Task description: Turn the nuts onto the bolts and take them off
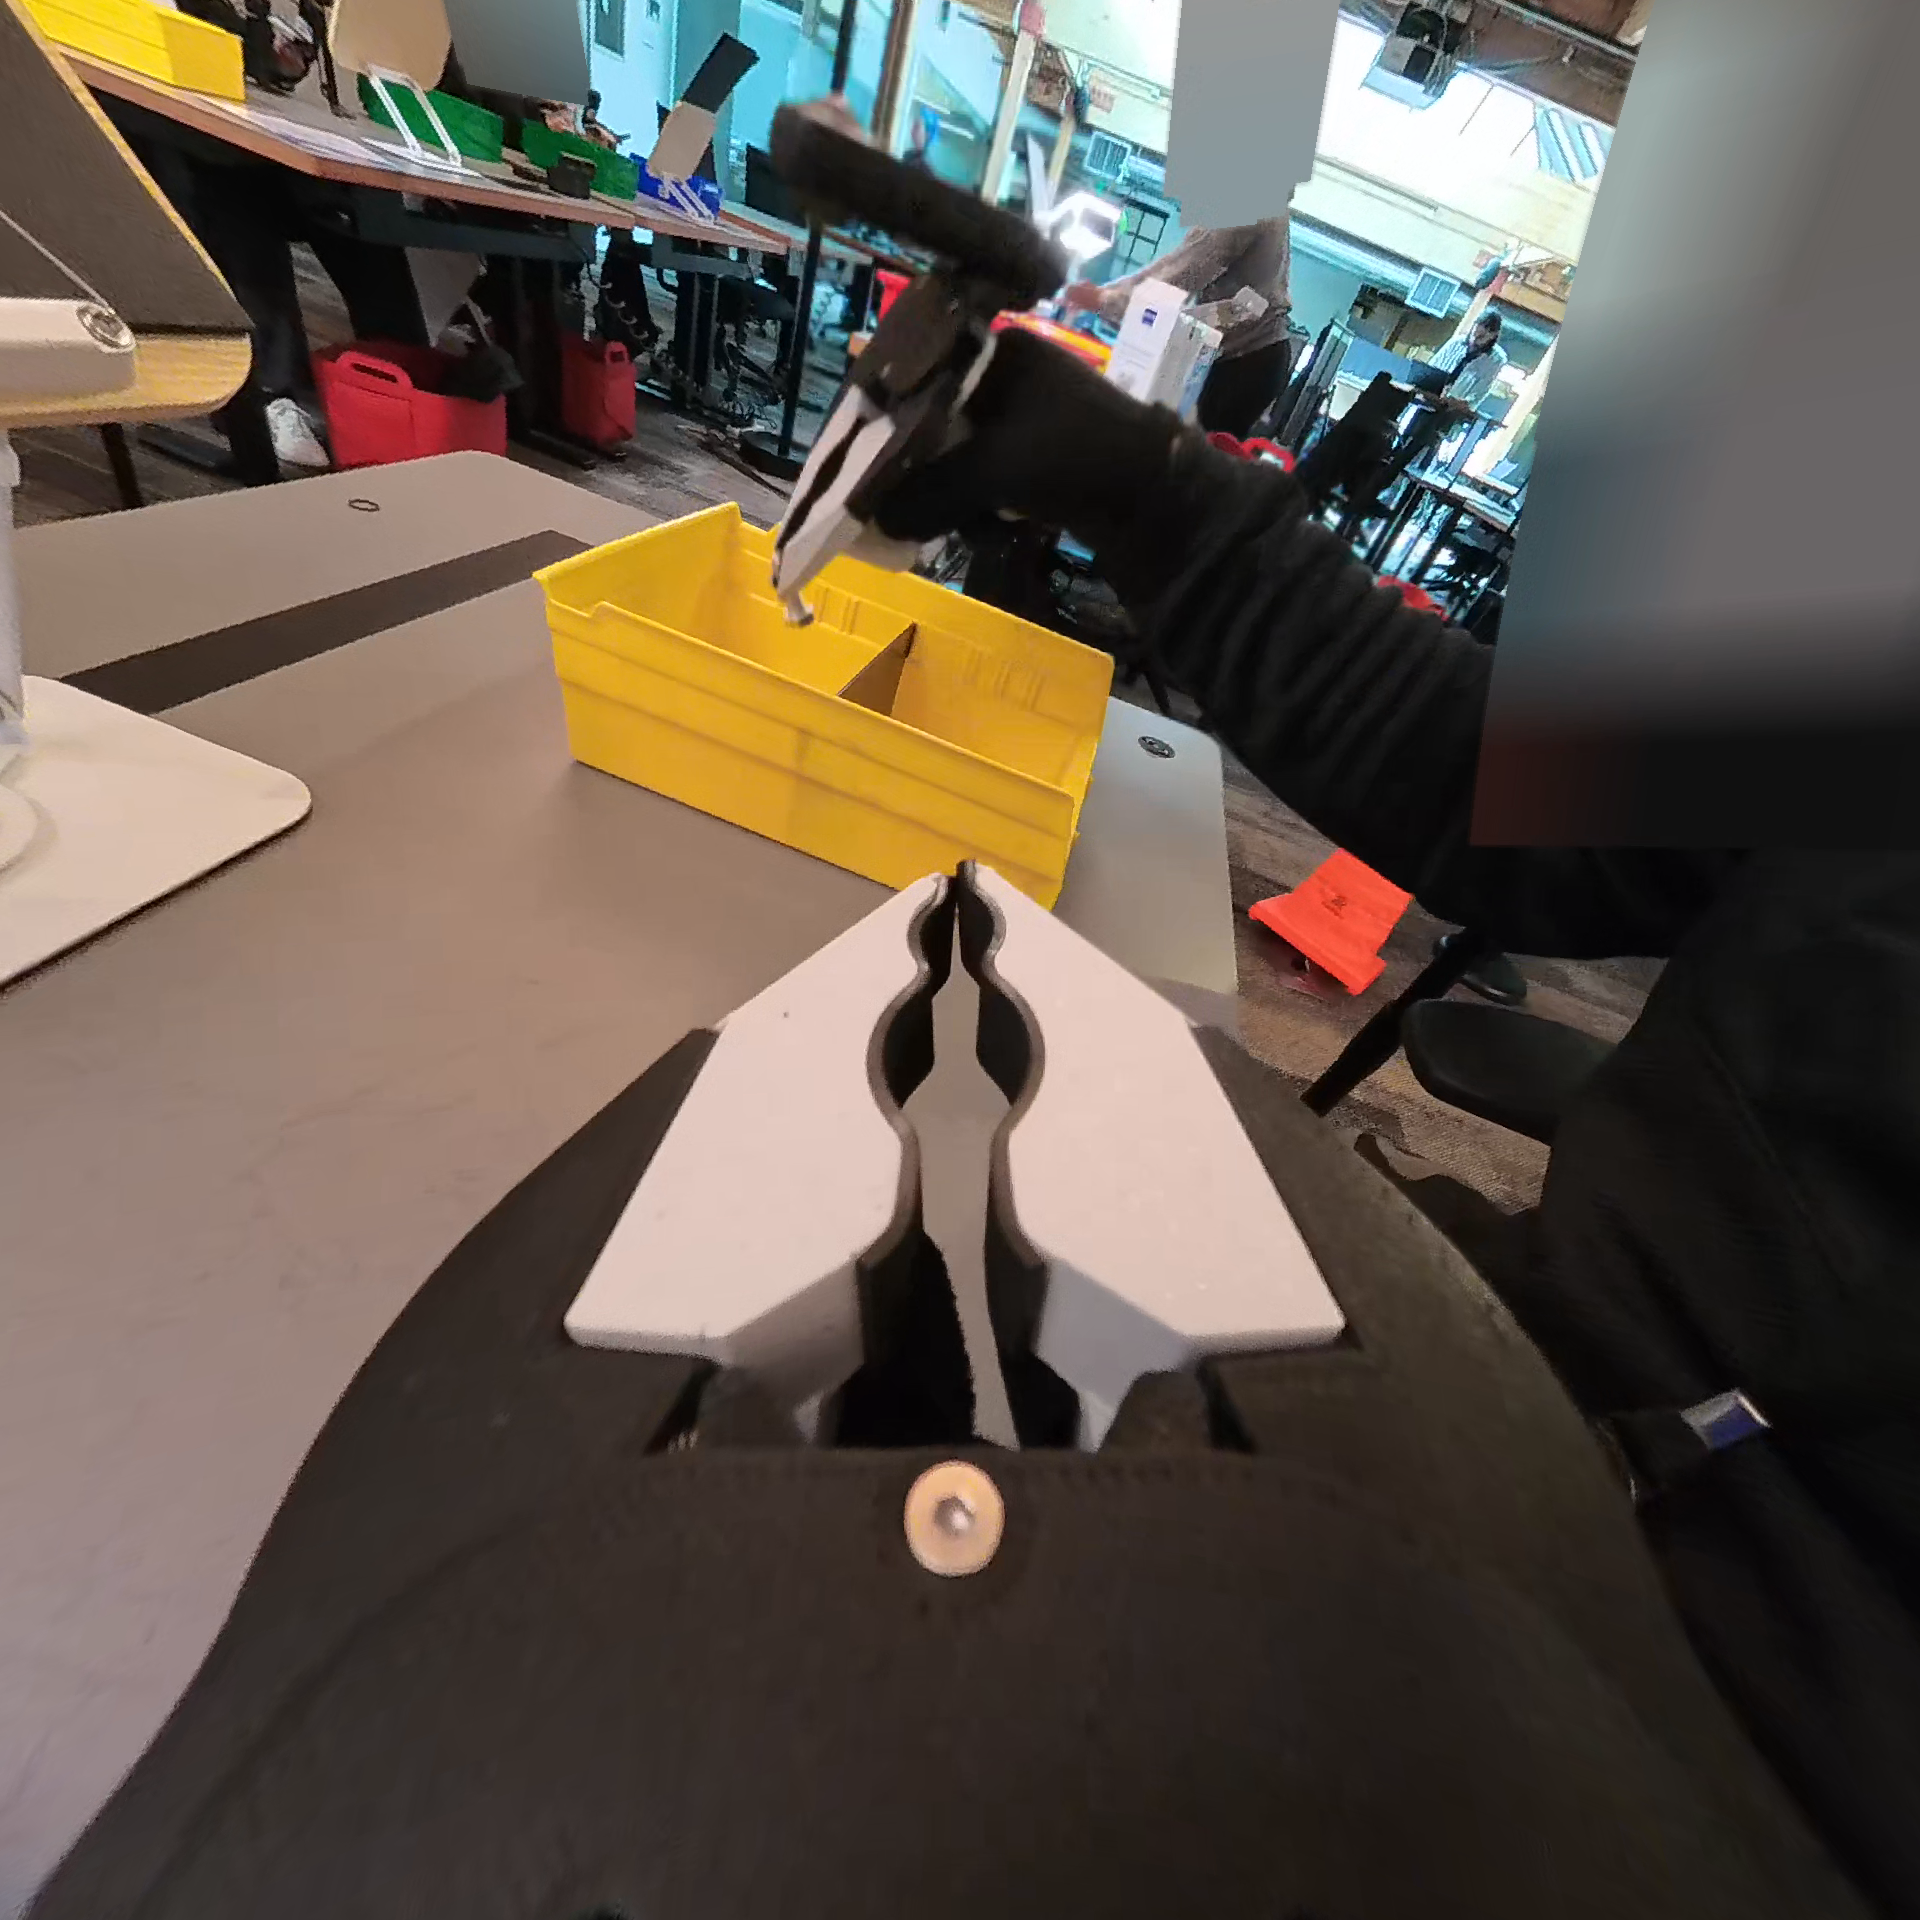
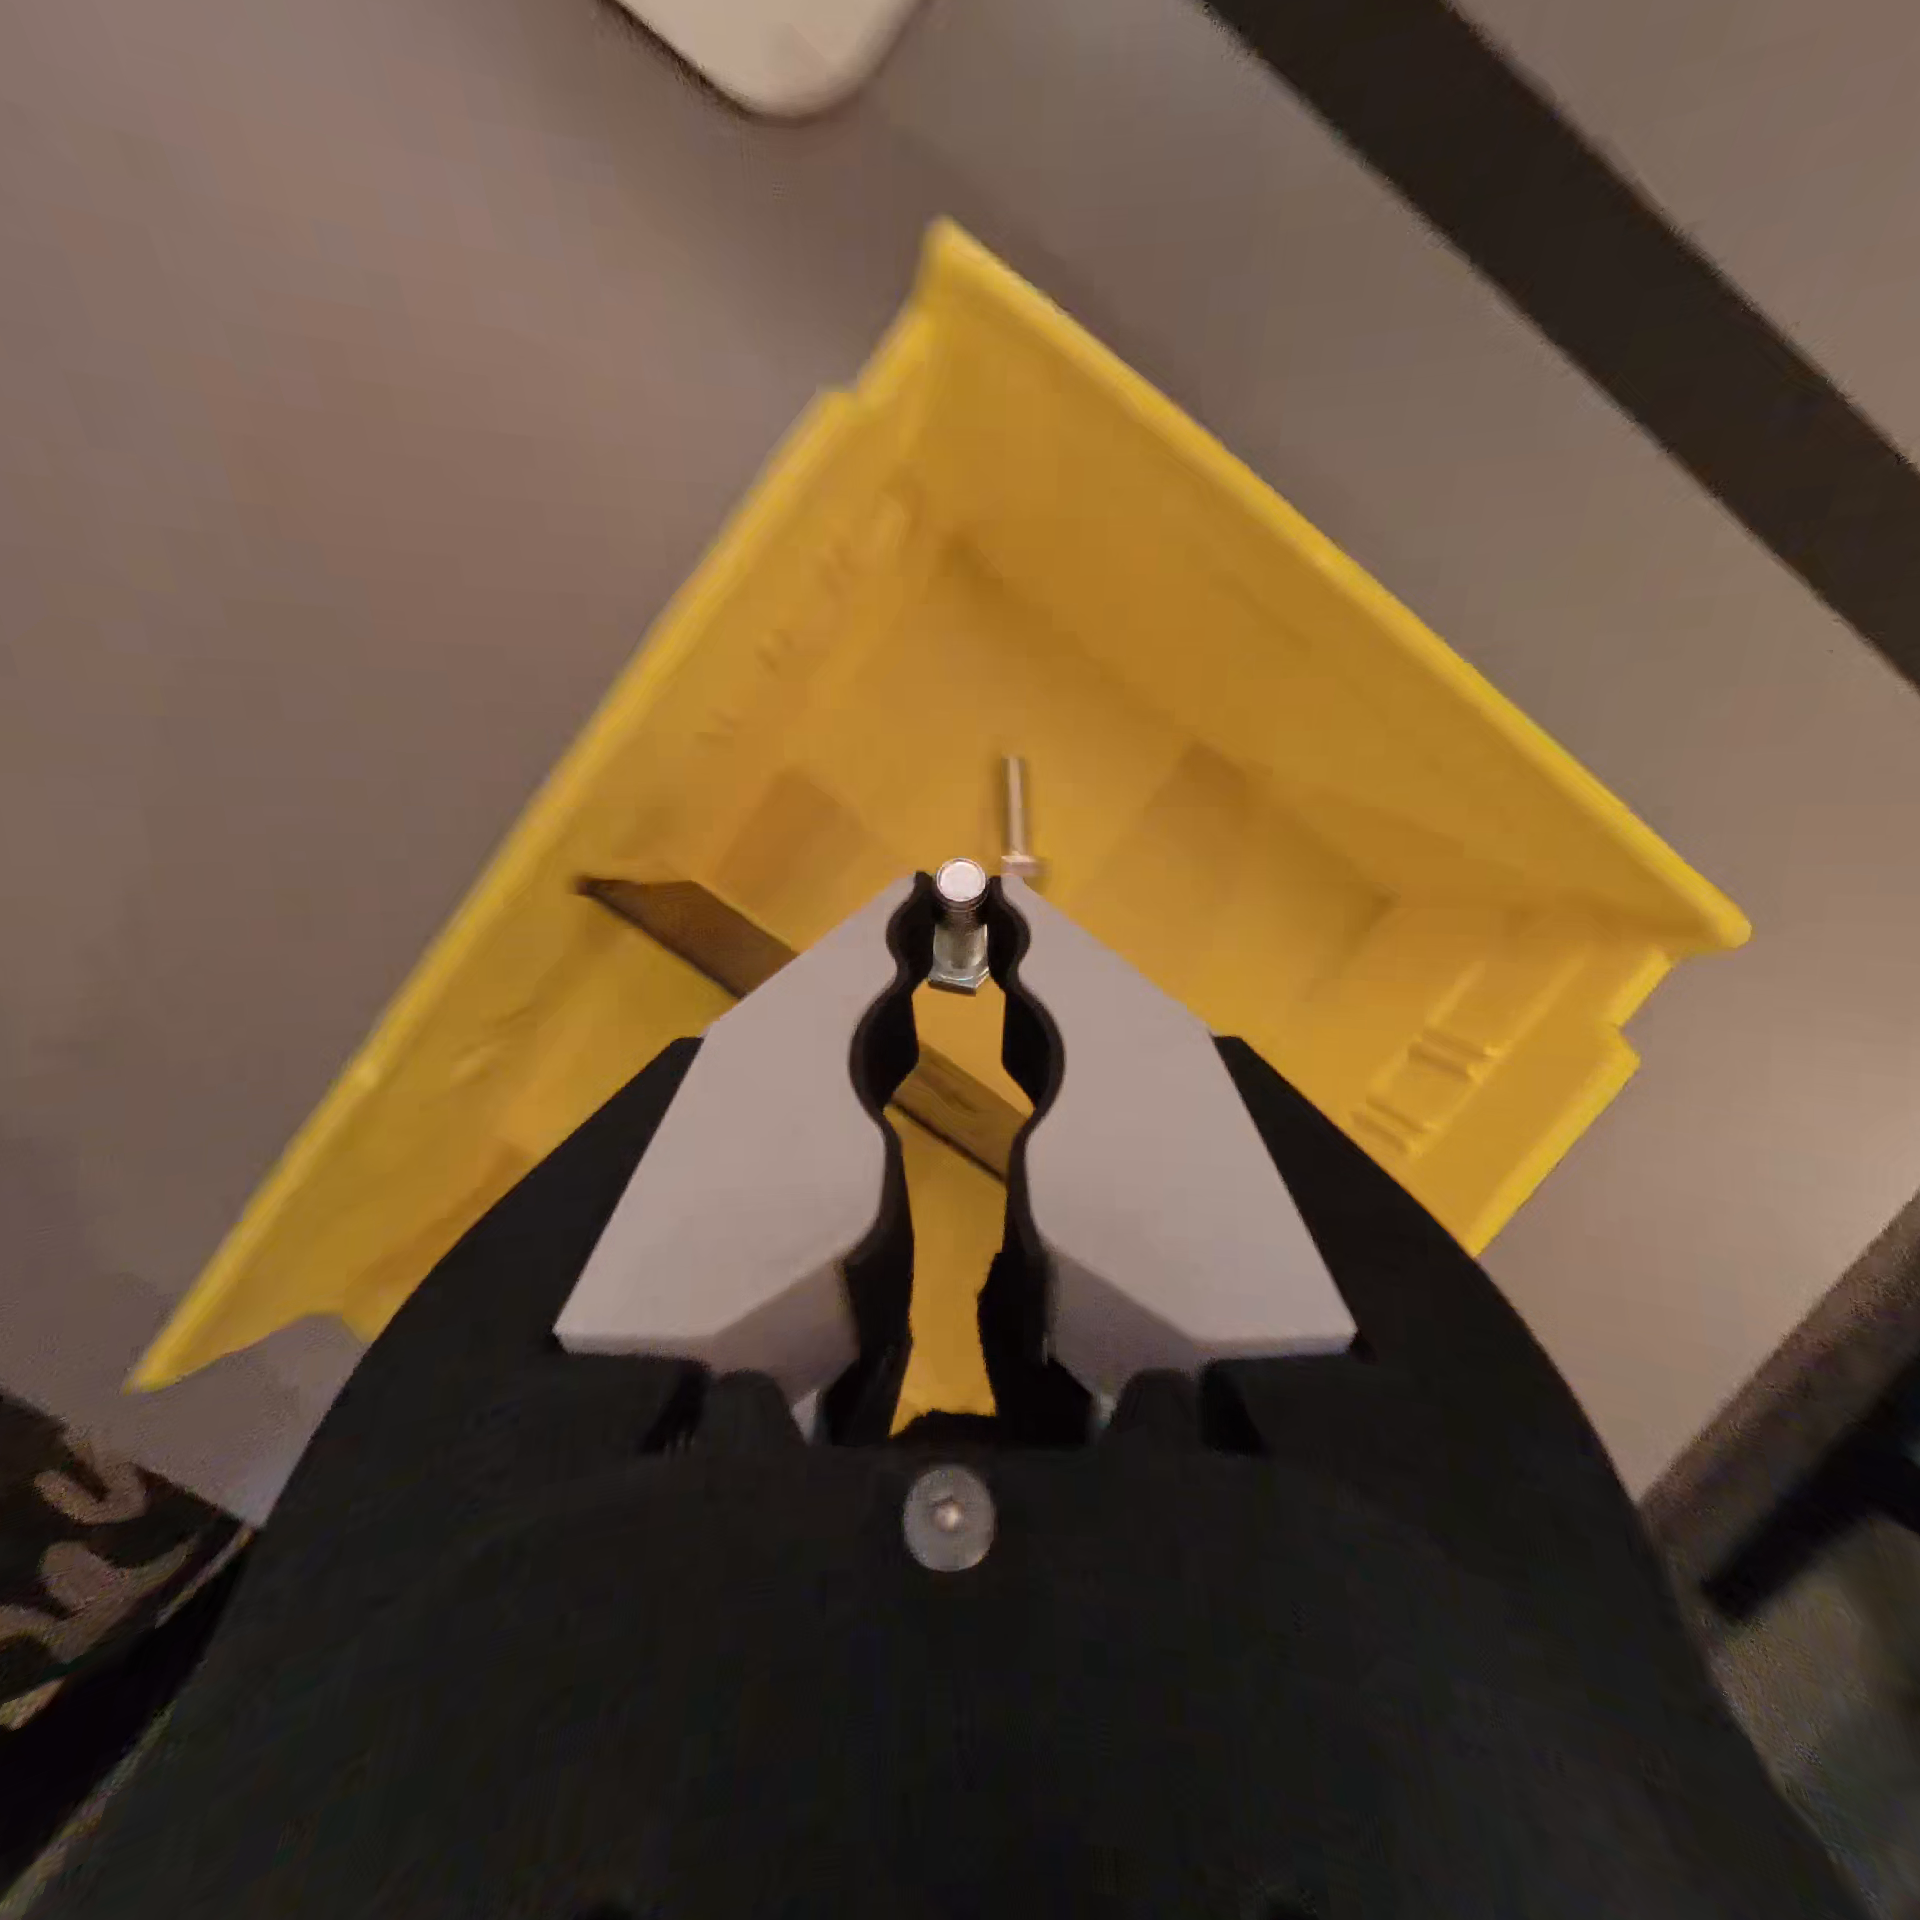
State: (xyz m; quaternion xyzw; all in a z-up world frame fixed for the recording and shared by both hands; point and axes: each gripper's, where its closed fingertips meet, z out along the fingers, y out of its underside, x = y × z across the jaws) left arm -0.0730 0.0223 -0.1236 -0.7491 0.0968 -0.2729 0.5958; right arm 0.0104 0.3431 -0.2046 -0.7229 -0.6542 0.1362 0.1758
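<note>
My right gripper (image 2: 958, 894) is shut on a silver bolt (image 2: 956, 925), shank end toward the camera and hex head below the pads. It hangs over the yellow bin (image 2: 1299, 644). A second bolt (image 2: 1016, 816) lies on the bin floor just beyond. In the left wrist view the right gripper (image 1: 795, 608) hovers over the far compartment of the yellow bin (image 1: 810, 748) with the bolt (image 1: 798, 613) at its tip. My left gripper (image 1: 958, 883) is shut with nothing between the pads, above the grey table in front of the bin.
A brown divider (image 1: 883, 670) splits the bin in two. A white stand base (image 1: 135, 800) sits at the table's left. The table edge (image 1: 1195, 831) lies right of the bin, with an orange object (image 1: 1330, 914) on the floor beyond. Other tables and people are in the background. Some 35 cm of space lies between my two pairs of fingers.
</note>
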